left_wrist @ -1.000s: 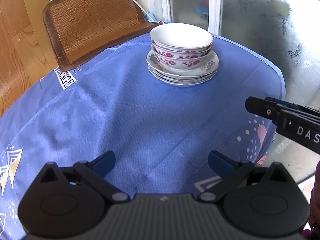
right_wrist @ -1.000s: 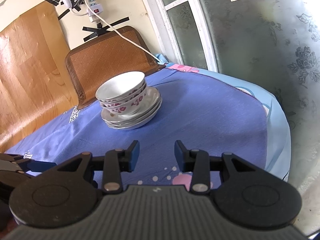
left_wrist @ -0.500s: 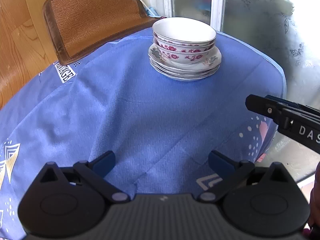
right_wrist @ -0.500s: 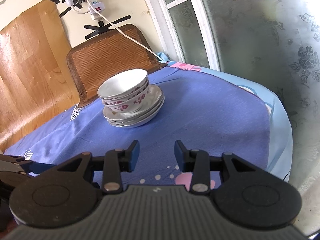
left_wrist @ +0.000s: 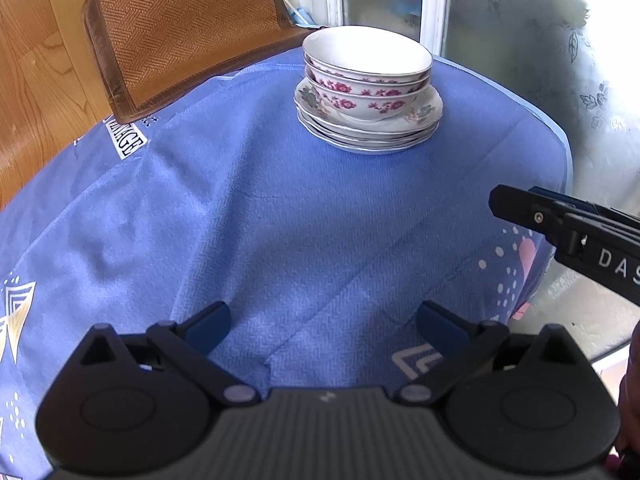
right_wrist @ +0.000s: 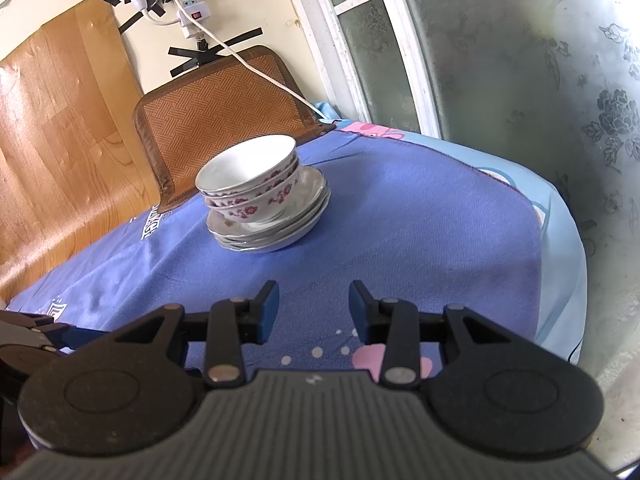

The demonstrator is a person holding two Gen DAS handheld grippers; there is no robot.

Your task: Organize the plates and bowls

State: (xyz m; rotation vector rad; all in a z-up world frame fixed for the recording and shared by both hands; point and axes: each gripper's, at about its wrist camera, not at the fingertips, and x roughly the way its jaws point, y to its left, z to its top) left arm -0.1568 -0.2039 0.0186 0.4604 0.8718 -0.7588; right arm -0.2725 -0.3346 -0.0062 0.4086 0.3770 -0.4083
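A stack of white bowls (left_wrist: 366,70) with red flowers sits on a stack of floral plates (left_wrist: 370,130) at the far side of the blue-clothed table (left_wrist: 280,220). The same bowls (right_wrist: 252,176) and plates (right_wrist: 276,224) show in the right wrist view. My left gripper (left_wrist: 323,326) is open and empty, well short of the stack. My right gripper (right_wrist: 313,310) is open and empty, its fingers a smaller gap apart; it also shows at the right of the left wrist view (left_wrist: 560,224). Nothing is held.
A brown woven cushion (left_wrist: 180,32) leans behind the table at the back left. A white cable (right_wrist: 256,68) runs from a wall power strip. Frosted window panes (right_wrist: 520,80) stand to the right. The table edge (left_wrist: 560,148) drops off at the right.
Both grippers have come slightly closer to the stack, which now looms a little larger. The jaws have not changed.
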